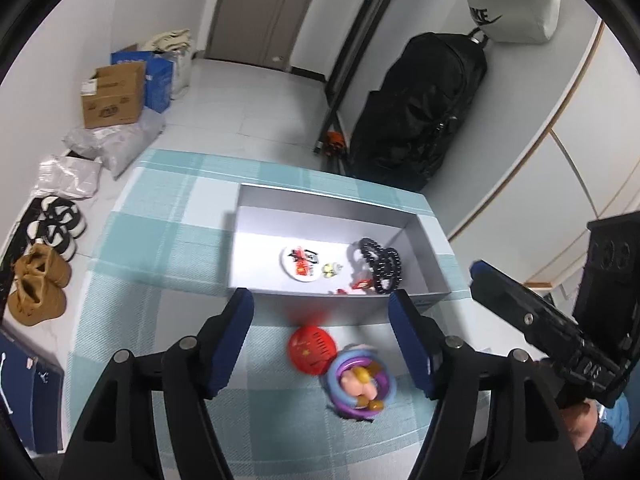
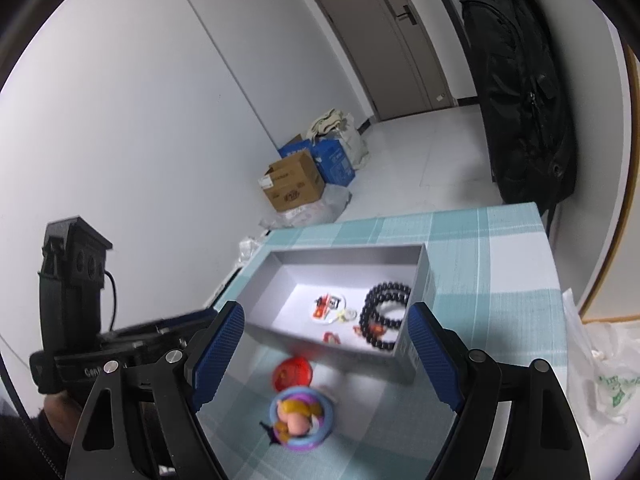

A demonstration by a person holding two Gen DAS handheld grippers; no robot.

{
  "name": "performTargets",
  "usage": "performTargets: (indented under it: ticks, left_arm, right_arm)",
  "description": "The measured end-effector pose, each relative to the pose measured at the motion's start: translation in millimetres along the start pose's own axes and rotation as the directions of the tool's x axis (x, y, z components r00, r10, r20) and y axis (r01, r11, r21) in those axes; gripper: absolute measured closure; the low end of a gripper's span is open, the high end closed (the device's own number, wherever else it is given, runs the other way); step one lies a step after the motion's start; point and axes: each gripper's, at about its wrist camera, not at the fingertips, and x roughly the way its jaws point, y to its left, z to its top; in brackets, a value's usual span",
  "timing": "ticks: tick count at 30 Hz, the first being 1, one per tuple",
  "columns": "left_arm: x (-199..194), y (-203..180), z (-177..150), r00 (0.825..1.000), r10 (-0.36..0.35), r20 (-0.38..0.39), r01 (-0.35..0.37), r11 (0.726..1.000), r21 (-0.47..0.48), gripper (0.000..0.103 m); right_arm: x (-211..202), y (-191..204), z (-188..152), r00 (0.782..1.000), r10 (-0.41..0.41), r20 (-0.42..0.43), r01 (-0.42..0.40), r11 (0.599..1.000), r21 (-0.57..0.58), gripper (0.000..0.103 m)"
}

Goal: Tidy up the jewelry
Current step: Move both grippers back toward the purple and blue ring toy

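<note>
Both grippers, left and right, are held wide apart, nothing gripped. Ring pile and red disc lie on the cloth between the fingers. Box at 12 o'clock holds black beads.

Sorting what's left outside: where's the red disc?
On the checked tablecloth, the red disc lies just outside the grey box, touching the ring pile.

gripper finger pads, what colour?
Dark blue, textured; clearest on the right gripper fingers in the right wrist view.
</note>
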Motion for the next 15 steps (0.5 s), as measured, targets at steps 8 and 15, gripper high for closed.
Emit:
performTargets:
  ticks: [8,15]
  left_arm:
    - [-6,16,-30,0.997,0.07,-0.039,-0.072,0.996,-0.044,0.035]
    - [-11,24,-45,0.993,0.1,-0.056,-0.104,0.992,-0.074,0.033]
  right_arm:
    - [-5,7,-17,0.998,-0.024,-0.054,0.022,0.999,-0.048,0.017]
    - [7,18,-36,0.989,-0.05,-0.137,0.035,0.994,-0.103,0.017]
